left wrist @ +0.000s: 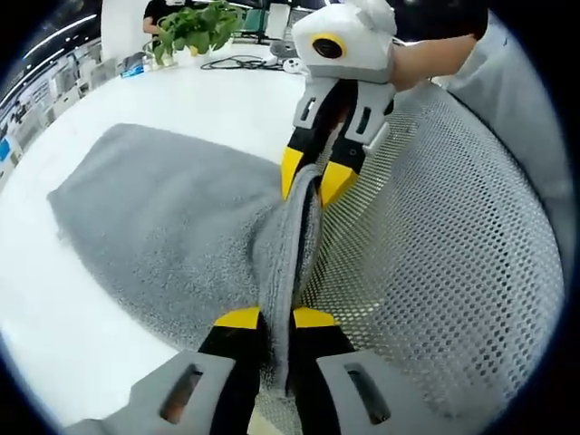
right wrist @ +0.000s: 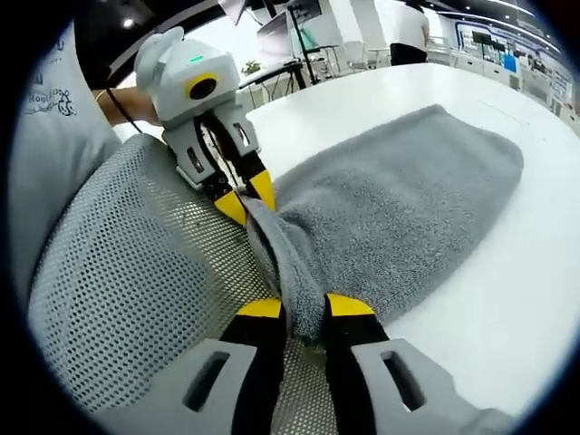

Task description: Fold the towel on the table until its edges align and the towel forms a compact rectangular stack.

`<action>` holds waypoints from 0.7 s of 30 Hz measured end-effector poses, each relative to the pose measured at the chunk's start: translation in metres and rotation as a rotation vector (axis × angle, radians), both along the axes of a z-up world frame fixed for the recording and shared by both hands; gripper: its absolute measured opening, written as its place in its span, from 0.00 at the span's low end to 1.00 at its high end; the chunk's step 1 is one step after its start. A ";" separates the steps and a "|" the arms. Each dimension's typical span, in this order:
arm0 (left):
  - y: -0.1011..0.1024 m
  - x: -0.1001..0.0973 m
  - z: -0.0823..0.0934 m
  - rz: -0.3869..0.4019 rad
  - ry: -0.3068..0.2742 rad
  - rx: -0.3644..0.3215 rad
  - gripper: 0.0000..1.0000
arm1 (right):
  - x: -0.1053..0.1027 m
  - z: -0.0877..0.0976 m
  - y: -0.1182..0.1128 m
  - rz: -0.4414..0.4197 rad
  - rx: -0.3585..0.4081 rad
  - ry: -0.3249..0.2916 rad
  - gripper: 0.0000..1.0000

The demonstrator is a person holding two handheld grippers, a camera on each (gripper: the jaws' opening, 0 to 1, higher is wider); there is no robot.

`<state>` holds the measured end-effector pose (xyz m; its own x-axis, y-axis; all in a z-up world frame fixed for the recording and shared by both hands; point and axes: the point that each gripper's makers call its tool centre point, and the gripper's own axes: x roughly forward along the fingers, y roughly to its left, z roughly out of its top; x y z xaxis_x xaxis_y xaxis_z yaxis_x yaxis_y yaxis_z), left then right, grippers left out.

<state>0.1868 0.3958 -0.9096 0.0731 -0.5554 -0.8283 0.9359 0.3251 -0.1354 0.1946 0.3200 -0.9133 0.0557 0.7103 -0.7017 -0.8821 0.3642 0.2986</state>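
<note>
The left gripper [left wrist: 275, 319] has its yellow-tipped jaws pinched on the near edge of the grey towel [left wrist: 168, 217], and the right gripper [right wrist: 305, 308] is clamped on that same edge a little way along, so the strip of cloth runs taut between the two. In the left gripper view the right gripper [left wrist: 313, 179] comes in from above, biting the same fold; in the right gripper view the left gripper [right wrist: 243, 198] does the same from the far end. Holding two points on one edge looks like the set-up for lifting it and carrying it over the rest of the cloth, so the fold seems barely begun.

The rest of the towel lies spread and a bit rumpled on the white table [right wrist: 507, 272], its far edges rounded, not yet squared.

Right beside the held edge is a grey mesh chair [left wrist: 435, 245], with the person behind it. The gripped edge hangs off the table's side against the mesh, which could snag the cloth on the way up.

Further off stand a potted plant [left wrist: 195, 27] and some cables [left wrist: 237, 62], well clear of the towel.
</note>
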 end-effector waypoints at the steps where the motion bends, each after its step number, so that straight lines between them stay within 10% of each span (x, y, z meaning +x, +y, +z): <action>1: -0.001 -0.002 0.001 -0.010 0.005 0.007 0.10 | -0.001 0.000 -0.001 0.005 -0.008 0.002 0.14; 21: -0.009 -0.013 0.046 -0.068 -0.002 -0.032 0.09 | -0.012 0.042 -0.011 0.017 -0.007 0.039 0.14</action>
